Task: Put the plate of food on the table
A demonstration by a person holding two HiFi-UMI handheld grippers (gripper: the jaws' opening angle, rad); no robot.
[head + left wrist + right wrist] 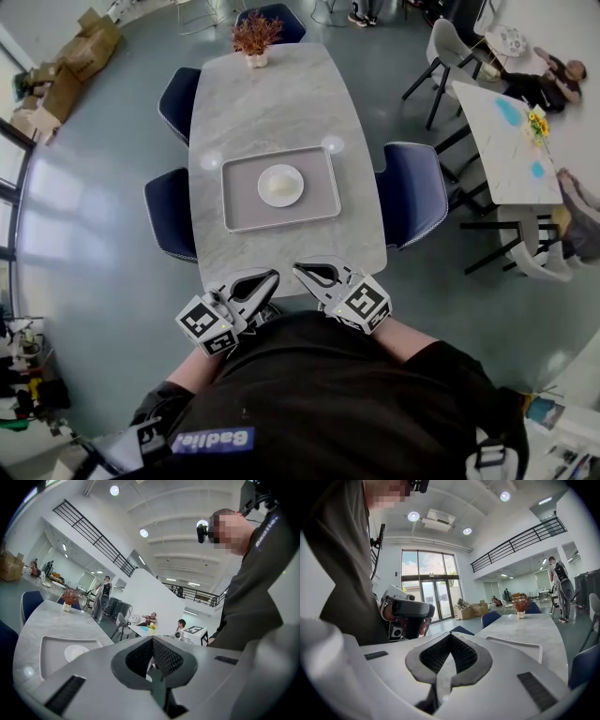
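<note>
The white plate (280, 185), carrying a pale mound of food, sits in the middle of a grey rectangular tray (234, 202), and the tray lies flat on the marble table (262, 103), about midway along its length. This fits two readings: tray and plate set down together, with the job as good as done, or the plate waiting to be lifted off the tray onto bare marble. The pictures do not settle which. If the plate has to come off, the risks are in the plate itself. It is shallow and smooth, so a pinch on one edge of the rim would probably let it tilt and the food slide. Dragging it could catch it on the tray's raised lip, or push the light tray across the slick stone. The left gripper (265, 281) and right gripper (307, 272) are both held close to the person's body at the near end of the table, well apart from the plate. Each has its jaw tips pressed together with nothing between them. A long reach over the near tray edge could therefore knock the tray, and the jaws would have to part before they met the rim.
</note>
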